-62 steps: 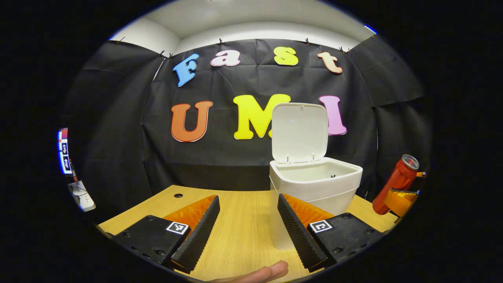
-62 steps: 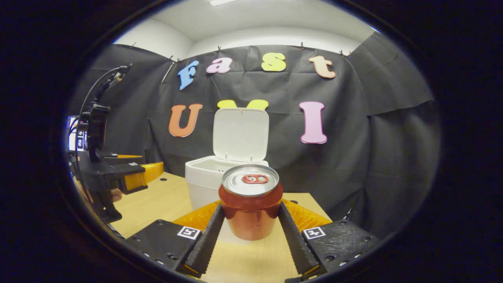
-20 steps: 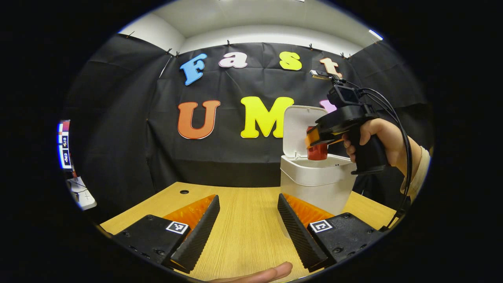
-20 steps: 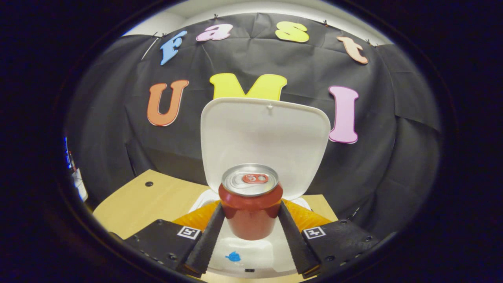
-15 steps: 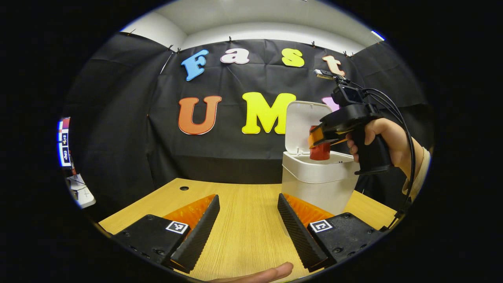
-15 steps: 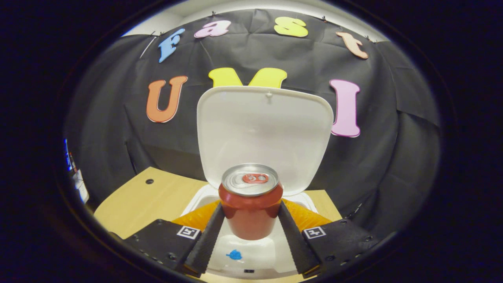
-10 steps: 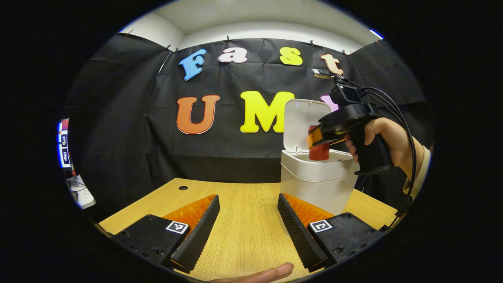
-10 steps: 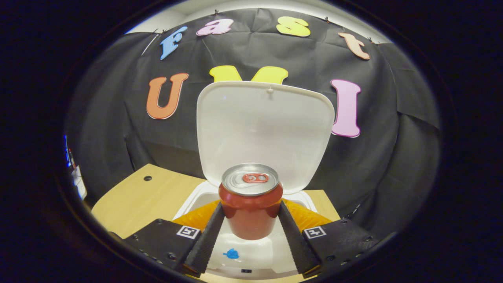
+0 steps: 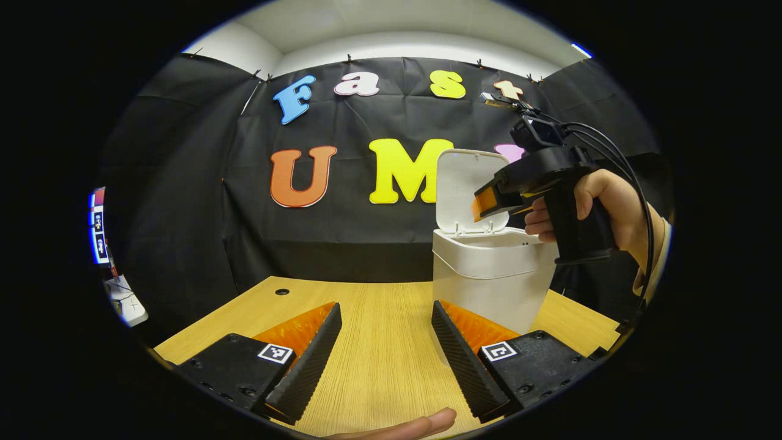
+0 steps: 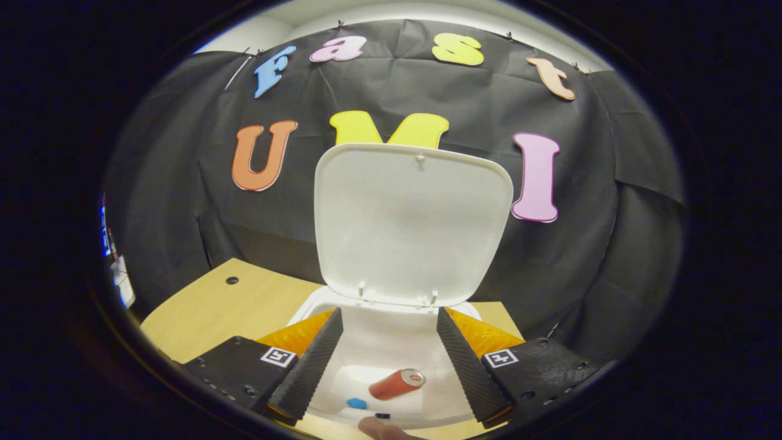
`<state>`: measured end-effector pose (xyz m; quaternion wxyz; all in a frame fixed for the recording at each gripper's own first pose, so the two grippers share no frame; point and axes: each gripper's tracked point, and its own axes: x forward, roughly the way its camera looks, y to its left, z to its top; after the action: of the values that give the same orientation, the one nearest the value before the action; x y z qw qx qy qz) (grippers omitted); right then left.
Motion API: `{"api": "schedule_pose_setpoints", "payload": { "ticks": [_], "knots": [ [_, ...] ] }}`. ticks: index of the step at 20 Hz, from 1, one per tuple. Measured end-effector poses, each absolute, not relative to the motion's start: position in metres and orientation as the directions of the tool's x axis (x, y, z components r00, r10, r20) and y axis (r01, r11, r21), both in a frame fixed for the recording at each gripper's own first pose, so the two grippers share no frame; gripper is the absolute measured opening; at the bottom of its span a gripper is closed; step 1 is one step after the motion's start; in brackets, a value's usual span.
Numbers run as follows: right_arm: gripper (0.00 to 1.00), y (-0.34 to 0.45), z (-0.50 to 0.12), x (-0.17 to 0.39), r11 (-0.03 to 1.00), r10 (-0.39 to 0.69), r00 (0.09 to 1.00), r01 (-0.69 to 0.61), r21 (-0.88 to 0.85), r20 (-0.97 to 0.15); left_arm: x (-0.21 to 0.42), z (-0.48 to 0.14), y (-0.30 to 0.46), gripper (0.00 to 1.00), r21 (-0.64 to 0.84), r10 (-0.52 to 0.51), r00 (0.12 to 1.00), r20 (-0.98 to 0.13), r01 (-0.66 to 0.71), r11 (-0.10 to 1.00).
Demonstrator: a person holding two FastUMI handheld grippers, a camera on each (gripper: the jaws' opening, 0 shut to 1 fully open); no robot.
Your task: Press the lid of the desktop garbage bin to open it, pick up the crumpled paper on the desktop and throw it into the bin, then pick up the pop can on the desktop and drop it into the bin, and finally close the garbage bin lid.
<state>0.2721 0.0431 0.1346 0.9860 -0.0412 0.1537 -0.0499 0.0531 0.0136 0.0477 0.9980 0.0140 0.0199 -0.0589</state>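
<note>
Right gripper (image 10: 388,360) spread wide, empty, over open garbage bin (image 10: 317,305); pop can (image 10: 396,384) lying inside at lower centre. Left gripper (image 9: 382,351) wide, empty.

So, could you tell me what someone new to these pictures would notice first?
The white garbage bin stands on the wooden desk with its lid upright. In the right gripper view a red pop can lies on its side at the bin's bottom, below the open right tongs. In the left gripper view, the left tongs are open over bare desk, and a hand holds the other gripper above the bin.
</note>
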Motion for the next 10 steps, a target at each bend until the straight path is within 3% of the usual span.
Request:
{"api": "schedule_pose_setpoints", "payload": {
  "ticks": [10],
  "knots": [
    [0.95,0.066,0.215,0.237,0.990,-0.087,0.991,0.075,-0.119,-0.099,0.048,0.058,0.025,0.96,0.029,-0.095,0.995,0.003,0.095,0.995]
  ]
}}
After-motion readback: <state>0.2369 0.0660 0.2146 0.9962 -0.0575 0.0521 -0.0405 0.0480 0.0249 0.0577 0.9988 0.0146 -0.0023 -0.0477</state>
